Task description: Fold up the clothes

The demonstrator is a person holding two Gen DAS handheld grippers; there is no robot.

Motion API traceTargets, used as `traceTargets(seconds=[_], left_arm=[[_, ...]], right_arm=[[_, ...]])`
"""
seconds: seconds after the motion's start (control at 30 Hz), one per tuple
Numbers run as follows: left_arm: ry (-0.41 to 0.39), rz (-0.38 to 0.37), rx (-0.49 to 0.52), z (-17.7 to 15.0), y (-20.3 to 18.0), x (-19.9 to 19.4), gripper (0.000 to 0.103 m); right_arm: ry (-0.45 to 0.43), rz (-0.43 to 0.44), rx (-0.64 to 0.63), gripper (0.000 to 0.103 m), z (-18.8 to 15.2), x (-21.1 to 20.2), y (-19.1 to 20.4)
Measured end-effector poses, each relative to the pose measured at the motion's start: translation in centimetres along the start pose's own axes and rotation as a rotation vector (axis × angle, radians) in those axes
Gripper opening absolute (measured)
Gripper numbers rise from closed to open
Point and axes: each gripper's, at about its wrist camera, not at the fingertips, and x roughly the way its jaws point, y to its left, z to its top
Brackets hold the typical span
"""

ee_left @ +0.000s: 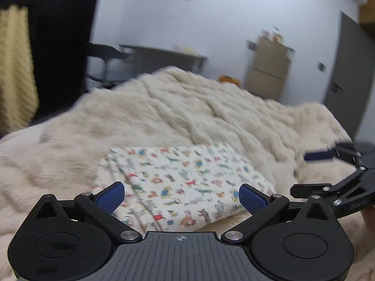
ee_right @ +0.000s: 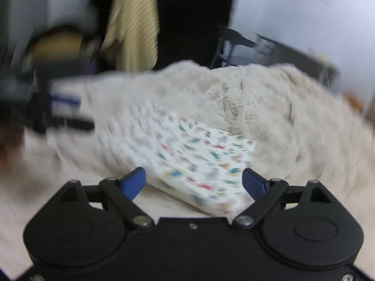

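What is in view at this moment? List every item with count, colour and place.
Folded garment: one, white with small coloured prints, lying on the blanket in front of both grippers.
Blanket: one, cream, fluffy, covering the bed.
Hanging cloth: one, pale yellow, far left.
Chair: one, black, behind the bed.
Desk: one, grey, by the wall.
Cardboard boxes: stacked, brown, back right.
Door: one, grey, right.
Left gripper: black, blue pads, open.
Right gripper: same, open.

Likely bedroom: fur-blanketed bed
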Motion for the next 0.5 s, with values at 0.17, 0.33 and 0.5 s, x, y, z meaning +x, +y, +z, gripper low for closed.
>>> traceTargets(seconds=[0.17,0.33,0.5], left_arm=[[0.104,0.134,-0.083,-2.6,-1.3,1.1,0.103],[0.155,0.152,-0.049,-4.2,-2.5,1.2,0.103],[0.148,0.157,-0.043,-4.2,-2.6,1.6,0.103]], right_arm=[[0.035,-0.034,0.187,0.103,-2.5,-0.5,0.4],[0.055,-0.138,0.117,0.103,-6.9,-0.5,2.1],[0.113,-0.155,0.086,0.103,-8.0,1.1,2.5]])
